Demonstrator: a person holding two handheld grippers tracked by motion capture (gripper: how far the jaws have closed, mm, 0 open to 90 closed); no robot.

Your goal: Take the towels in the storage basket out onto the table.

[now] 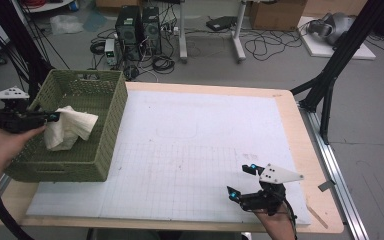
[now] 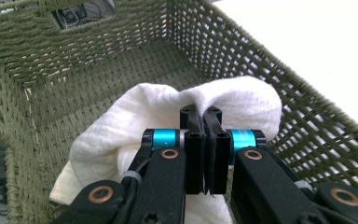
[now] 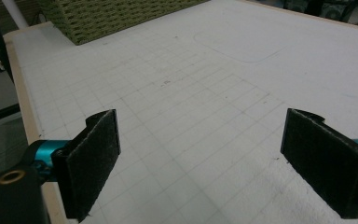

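A white cloth (image 1: 70,127) hangs bunched over the inside of a green woven basket (image 1: 107,145) at the table's left. My left gripper (image 1: 55,116) is shut on the cloth, coming in over the basket's left rim. In the left gripper view the cloth (image 2: 121,126) folds around the closed jaws of my left gripper (image 2: 200,116), with the basket's wall (image 2: 242,51) behind it. My right gripper (image 1: 242,181) is open near the front right of the table, nothing between its jaws. In the right gripper view my right gripper (image 3: 200,140) stands wide open above the white gridded mat (image 3: 191,84).
The white gridded mat (image 1: 190,145) covers most of the wooden table (image 1: 307,165). The basket's corner (image 3: 112,18) lies at the far left in the right gripper view. Computers and cables (image 1: 140,30) sit on the floor behind. A black frame leg (image 1: 330,80) stands at the right.
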